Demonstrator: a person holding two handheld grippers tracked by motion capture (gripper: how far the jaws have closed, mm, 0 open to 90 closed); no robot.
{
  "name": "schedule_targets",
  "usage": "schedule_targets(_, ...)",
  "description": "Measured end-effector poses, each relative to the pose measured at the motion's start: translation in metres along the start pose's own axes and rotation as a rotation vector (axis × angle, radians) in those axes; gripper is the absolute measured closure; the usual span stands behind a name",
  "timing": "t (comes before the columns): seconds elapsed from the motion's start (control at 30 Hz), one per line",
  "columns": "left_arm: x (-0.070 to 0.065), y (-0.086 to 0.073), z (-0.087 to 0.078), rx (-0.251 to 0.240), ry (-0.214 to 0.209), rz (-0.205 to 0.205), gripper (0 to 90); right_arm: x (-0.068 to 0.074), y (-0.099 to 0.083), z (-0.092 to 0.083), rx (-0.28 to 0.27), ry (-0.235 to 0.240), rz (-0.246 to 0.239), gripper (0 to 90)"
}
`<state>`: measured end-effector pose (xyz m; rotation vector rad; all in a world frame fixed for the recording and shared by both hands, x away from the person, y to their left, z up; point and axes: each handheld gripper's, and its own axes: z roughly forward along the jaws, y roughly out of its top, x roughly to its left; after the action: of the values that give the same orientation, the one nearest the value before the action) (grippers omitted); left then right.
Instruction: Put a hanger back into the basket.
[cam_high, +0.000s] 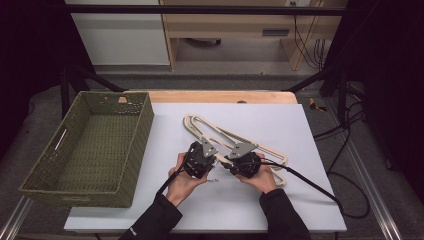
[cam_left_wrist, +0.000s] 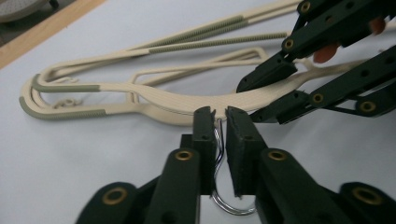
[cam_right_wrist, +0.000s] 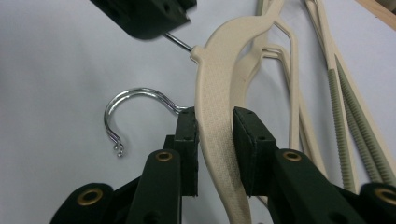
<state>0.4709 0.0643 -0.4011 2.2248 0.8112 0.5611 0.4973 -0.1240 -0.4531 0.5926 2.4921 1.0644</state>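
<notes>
Two claws are working on a stack of cream hangers (cam_high: 235, 142) lying on the white bench (cam_high: 280, 210), right of the green woven basket (cam_high: 90, 145). In the high view, the left claw (cam_high: 206, 159) and right claw (cam_high: 235, 161) are sitting side by side at the near end of the stack, each in a hand. Judged from this, the step in hand is separating the top hanger from the pile; the next move is calling for a joint, level lift so the lower hangers are not dragged along.

In the left gripper view, the left claw (cam_left_wrist: 220, 119) is standing nearly closed, its jaws flanking the steel hook (cam_left_wrist: 219, 154) of the top hanger (cam_left_wrist: 187, 100) where the wire enters the neck; whether both pads are pressing on the wire cannot be told. The right claw (cam_left_wrist: 254, 100) is straddling the neck farther off.

In the right gripper view, the right claw (cam_right_wrist: 215, 119) is clamping the top hanger's textured cream arm (cam_right_wrist: 215, 93), pads on both faces. A second chrome hook (cam_right_wrist: 135, 105) is lying on the bench just beside it.
</notes>
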Motion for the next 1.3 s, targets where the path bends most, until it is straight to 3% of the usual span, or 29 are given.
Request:
schedule_targets(0.07, 0.003, 0.001, -0.006, -0.02, -0.014, -0.008, 74.9, 0.0, 0.0, 0.0, 0.002, -0.003, -0.016, 74.0)
schedule_targets(0.2, 0.015, 0.003, -0.033, -0.136, -0.053, -0.081, 58.1, -0.001, 0.0, -0.003, -0.001, -0.01, -0.017, 75.7)
schedule_targets(0.37, 0.028, -0.001, -0.066, -0.214, -0.028, -0.094, 39.8, -0.002, 0.002, -0.011, -0.012, -0.038, -0.024, 76.4)
schedule_targets(0.5, 0.04, -0.015, -0.09, -0.27, -0.022, -0.106, 29.9, -0.005, 0.004, -0.024, -0.019, -0.081, -0.038, 78.0)
schedule_targets(0.7, 0.045, -0.035, -0.099, -0.288, -0.04, -0.112, 21.7, -0.009, 0.006, -0.041, -0.032, -0.14, -0.034, 80.7)
schedule_targets(0.9, 0.049, -0.053, -0.101, -0.316, -0.058, -0.117, 14.0, -0.02, 0.003, -0.066, -0.086, -0.219, -0.024, 86.5)
schedule_targets(0.97, 0.049, -0.059, -0.101, -0.33, -0.071, -0.122, 13.9, -0.021, 0.003, -0.068, -0.096, -0.215, -0.019, 86.6)
schedule_targets(1.13, 0.05, -0.063, -0.097, -0.31, -0.059, -0.12, 13.3, -0.022, 0.003, -0.082, -0.121, -0.194, -0.006, 86.6)
schedule_targets(1.2, 0.049, -0.062, -0.097, -0.308, -0.06, -0.116, 13.2, -0.02, 0.005, -0.087, -0.137, -0.168, -0.003, 86.7)
schedule_targets(1.23, 0.048, -0.061, -0.097, -0.305, -0.067, -0.106, 13.3, -0.016, 0.009, -0.092, -0.156, -0.133, 0.009, 86.7)
schedule_targets(1.27, 0.048, -0.061, -0.097, -0.305, -0.067, -0.106, 13.2, -0.016, 0.009, -0.092, -0.156, -0.133, 0.009, 86.7)
schedule_targets(1.3, 0.046, -0.059, -0.098, -0.307, -0.071, -0.092, 13.2, -0.01, 0.012, -0.096, -0.176, -0.091, 0.015, 86.6)
